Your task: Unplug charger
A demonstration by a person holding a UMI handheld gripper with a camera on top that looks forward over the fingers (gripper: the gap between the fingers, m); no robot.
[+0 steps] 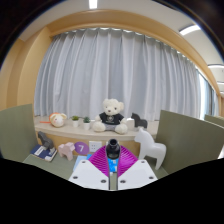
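My gripper (113,156) is shut on a small black charger (113,149); both magenta pads (99,160) press on its sides. A blue part (112,168) shows just beneath it, between the pads. The charger's top sticks up above the fingertips. A white wall socket plate (96,146) sits just beyond the fingers, slightly to the left, apart from the charger. The charger's prongs are hidden.
A teddy bear (111,115) sits on a wooden shelf (60,128) in front of grey curtains. A pink toy pig (67,150), a purple round thing (81,148) and a book (43,153) lie to the left. A white object (151,148) stands to the right.
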